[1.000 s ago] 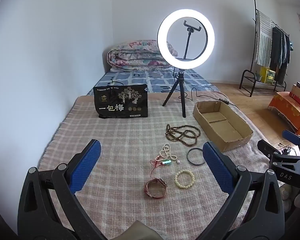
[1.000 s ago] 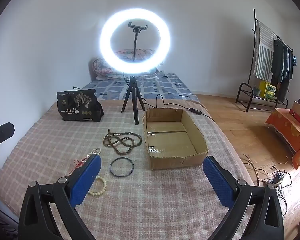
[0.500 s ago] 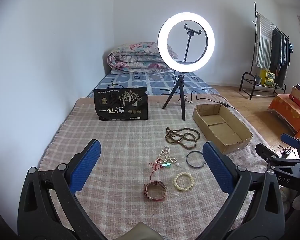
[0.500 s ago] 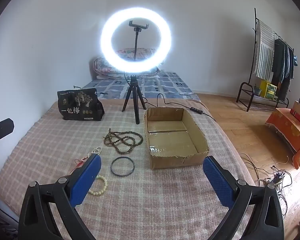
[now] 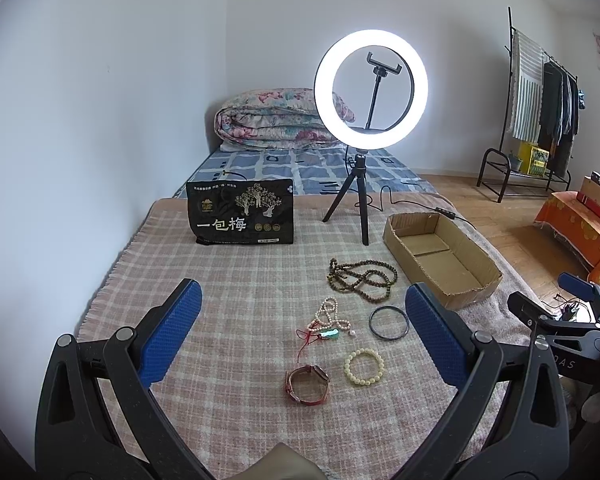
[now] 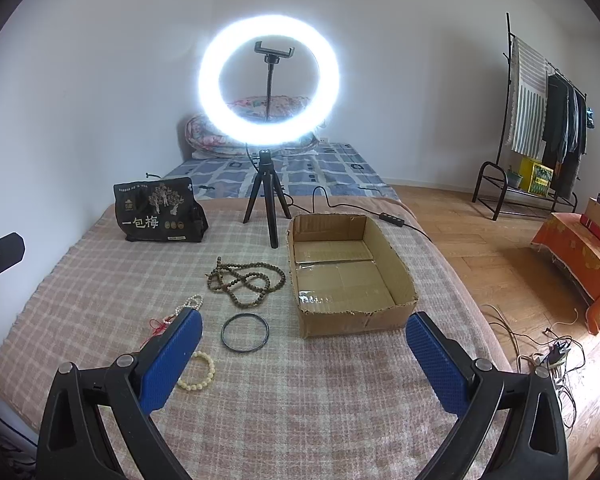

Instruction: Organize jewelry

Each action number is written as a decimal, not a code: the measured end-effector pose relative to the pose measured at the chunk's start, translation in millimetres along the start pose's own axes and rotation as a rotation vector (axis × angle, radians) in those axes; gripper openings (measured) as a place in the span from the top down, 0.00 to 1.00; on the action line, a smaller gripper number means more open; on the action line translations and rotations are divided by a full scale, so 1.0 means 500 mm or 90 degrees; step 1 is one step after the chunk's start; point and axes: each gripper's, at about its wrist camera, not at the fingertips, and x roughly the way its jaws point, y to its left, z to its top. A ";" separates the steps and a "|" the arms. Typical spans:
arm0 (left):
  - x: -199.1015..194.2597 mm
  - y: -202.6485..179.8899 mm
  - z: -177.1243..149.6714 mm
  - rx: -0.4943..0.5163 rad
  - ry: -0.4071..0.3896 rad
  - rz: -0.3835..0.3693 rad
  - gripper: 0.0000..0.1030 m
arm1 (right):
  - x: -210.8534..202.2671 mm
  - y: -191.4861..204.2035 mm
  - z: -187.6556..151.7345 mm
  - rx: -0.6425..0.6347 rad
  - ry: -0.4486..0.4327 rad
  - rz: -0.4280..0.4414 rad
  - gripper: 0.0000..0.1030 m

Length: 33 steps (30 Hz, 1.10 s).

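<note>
- The left gripper [image 5: 302, 334] fills the bottom of its own frame, blue pads spread wide, nothing between them; it hangs above the checked blanket [image 5: 236, 280].
- The right gripper [image 6: 302, 354] sits at the bottom of the right wrist frame, likewise spread wide and holding nothing; in the left wrist frame it shows at the right edge.
- Nearest in the left wrist frame, lower centre, lies a red-strapped watch [image 5: 307, 384], and just right of it a cream bead bracelet [image 5: 364, 367].
- Above those, mid-frame, lie a pale bead string with a red cord and green piece [image 5: 327, 322] and, to its right, a dark bangle [image 5: 389, 321].
- Further up, a long brown bead necklace [image 5: 362, 278] lies coiled.
- Right of the necklace, at centre right, stands an open cardboard box [image 5: 440, 256] with nothing inside; all the jewelry lies on the blanket outside it.
- Behind, a black printed bag [image 5: 240, 212] stands upper left of centre, with a lit ring light on a tripod [image 5: 370, 90] to its right.
- Farthest, a folded quilt [image 5: 276, 120] rests by the wall.
</note>
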 end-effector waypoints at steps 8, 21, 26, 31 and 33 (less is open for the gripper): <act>0.000 0.007 -0.002 -0.004 0.001 -0.001 0.00 | 0.002 -0.001 0.000 0.001 0.002 0.001 0.00; 0.000 0.003 0.003 -0.004 0.002 -0.001 0.00 | 0.003 0.000 0.000 0.002 0.005 0.002 0.00; -0.001 0.008 -0.001 -0.005 0.001 -0.002 0.00 | 0.003 0.001 0.000 0.002 0.006 0.002 0.00; -0.003 0.007 0.000 -0.005 0.000 -0.001 0.00 | 0.003 0.000 0.000 0.002 0.006 0.002 0.00; -0.004 0.004 0.003 -0.006 -0.001 -0.001 0.00 | 0.003 0.000 0.000 0.002 0.006 0.002 0.00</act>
